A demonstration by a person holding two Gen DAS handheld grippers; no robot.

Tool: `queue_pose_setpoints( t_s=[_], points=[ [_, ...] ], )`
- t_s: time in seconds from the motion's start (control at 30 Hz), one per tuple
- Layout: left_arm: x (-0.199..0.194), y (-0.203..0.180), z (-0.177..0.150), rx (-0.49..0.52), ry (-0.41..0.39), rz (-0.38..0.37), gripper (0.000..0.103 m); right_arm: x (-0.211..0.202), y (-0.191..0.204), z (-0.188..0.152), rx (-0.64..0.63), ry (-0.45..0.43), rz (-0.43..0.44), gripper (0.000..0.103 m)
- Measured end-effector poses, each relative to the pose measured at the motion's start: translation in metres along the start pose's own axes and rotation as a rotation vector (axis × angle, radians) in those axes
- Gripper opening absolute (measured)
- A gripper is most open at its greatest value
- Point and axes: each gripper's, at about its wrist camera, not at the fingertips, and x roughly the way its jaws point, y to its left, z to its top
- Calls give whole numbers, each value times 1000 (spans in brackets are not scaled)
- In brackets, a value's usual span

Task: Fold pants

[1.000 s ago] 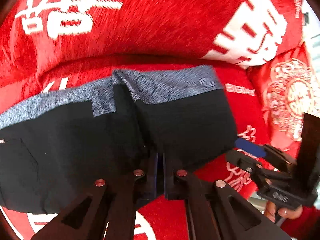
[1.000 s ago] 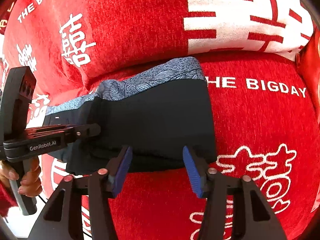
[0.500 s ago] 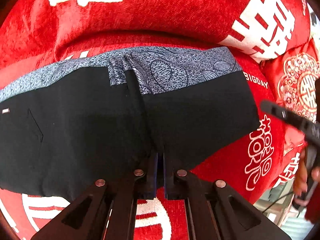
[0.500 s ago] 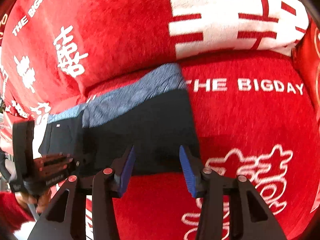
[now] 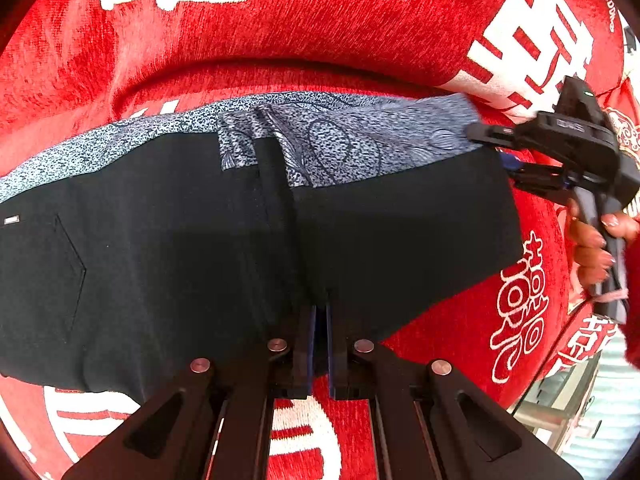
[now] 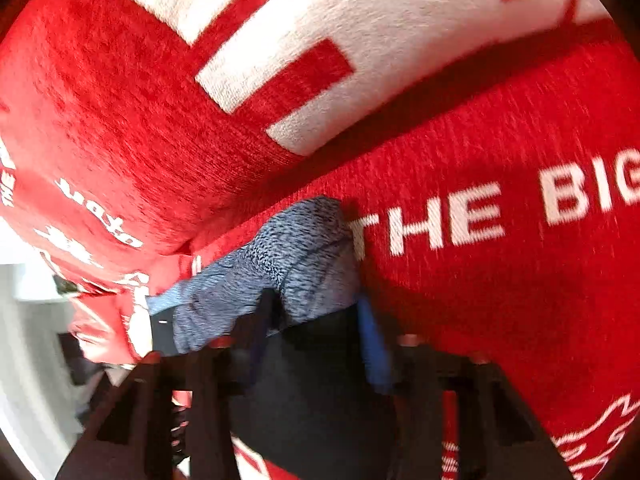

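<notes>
Left claw (image 5: 319, 320): jaws together, clamped on the near black edge of the pants (image 5: 160, 248), about midway along that edge; cloth puckers into the pinch.
Right claw (image 6: 316, 332): jaws partly apart and closing; the far right corner of the pants, where the grey band meets the black, sits between them. View is blurred, so whether the pads press the cloth yet cannot be told. From the left wrist view the same claw (image 5: 508, 152) reaches in from the right at that corner.
Right hand (image 5: 596, 248): fingers wrapped round the claw's handle, off the right edge of the pants; a red sleeve shows below it.
Pants: folded, lying flat on the seat; black body toward the near edge, grey patterned waistband (image 5: 360, 140) along the far edge against the backrest. One layer overlaps another near the middle, with a fold ridge running near to far. A pocket seam shows at the left end.
Sofa cover (image 5: 460, 320): red plush with white characters and the words "THE BIG" (image 6: 480, 216); covers both seat and backrest (image 5: 320, 20).
Cushion (image 5: 624, 128): red with a pale round motif, at the right end of the seat, mostly hidden by the right claw.
Room: pale floor or wall at the lower right of the left wrist view and at the left of the right wrist view; too blurred to read.
</notes>
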Motion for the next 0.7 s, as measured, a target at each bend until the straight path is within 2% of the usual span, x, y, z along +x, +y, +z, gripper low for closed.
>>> queue_pose_setpoints(
  t_s=[0.1,0.17,0.2,0.23,0.27,0.33,0.4,0.43,0.47,0.5,0.53,0.6,0.63,0.7],
  points=[
    [3,-2,-1,11,-3,5,5,-15,5,-12,-50,-17,-26,31],
    [4,-4,1,12,-6,10,5,-7,6,-13,-128,-15,-212,34],
    [5,-5,2,12,-3,19,5,0,7,-13,-150,-13,-256,40],
    [5,-6,2,16,-4,27,5,3,7,-13,-151,-18,-278,50],
    [4,-7,2,21,-7,35,5,4,9,-13,-138,-29,-285,52],
    [2,-9,1,32,-15,47,5,1,15,-16,-119,-52,-271,52],
    [-1,-10,1,25,-21,51,5,-5,26,-26,-137,-83,-315,52],
    [-3,-10,3,14,-22,61,10,-7,32,-31,-155,-95,-340,52],
    [-5,-10,3,4,-26,85,29,-12,41,-39,-191,-117,-371,52],
    [-9,-8,3,-8,-40,123,44,-15,46,-44,-212,-131,-384,52],
    [-16,-7,3,-22,-67,148,67,-18,55,-53,-245,-148,-393,52],
    [-26,-2,0,-40,-109,146,70,-21,73,-67,-296,-155,-369,45],
    [-28,1,0,-47,-101,152,70,-18,82,-73,-316,-139,-345,39],
    [-28,7,-2,-65,-85,184,70,-1,102,-84,-351,-74,-275,38]
  ],
)
